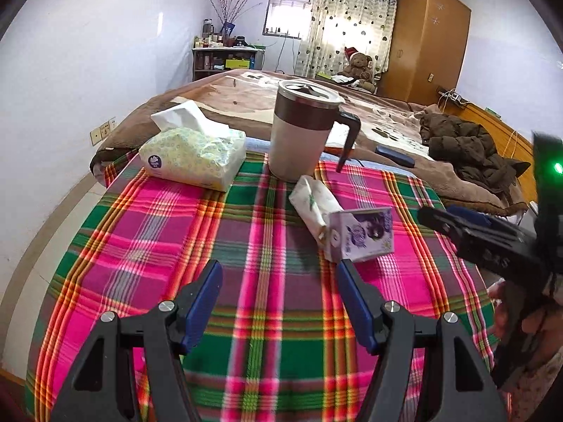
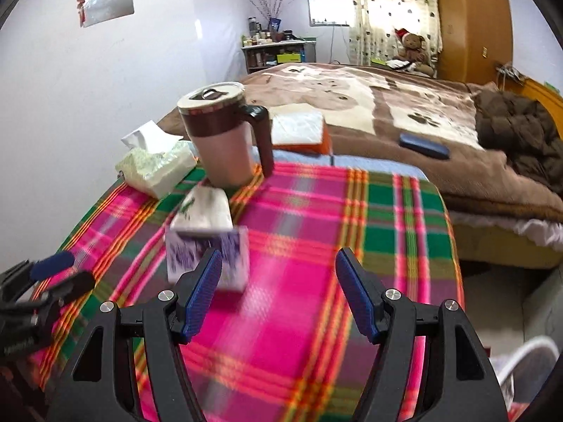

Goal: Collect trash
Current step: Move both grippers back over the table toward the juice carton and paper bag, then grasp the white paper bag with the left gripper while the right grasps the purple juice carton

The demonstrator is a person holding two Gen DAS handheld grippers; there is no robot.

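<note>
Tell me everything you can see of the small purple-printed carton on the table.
The carton is a small white box, cardboard by its look, printed with purple flowers. It lies on its side on the plaid tablecloth, its open flap end toward a crumpled white wrapper that appears to touch it. It sits nearer the camera than the lidded mug. Neither gripper touches it.

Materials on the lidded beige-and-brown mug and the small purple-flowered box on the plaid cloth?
Lidded beige-and-brown mug: likely steel, given the shiny silver rim, under a matte beige coat; the black handle looks plastic. Small purple-flowered box: likely thin printed cardboard, with sharp folded edges, flat faces and slight gloss. Plaid cloth: woven fabric.
</note>
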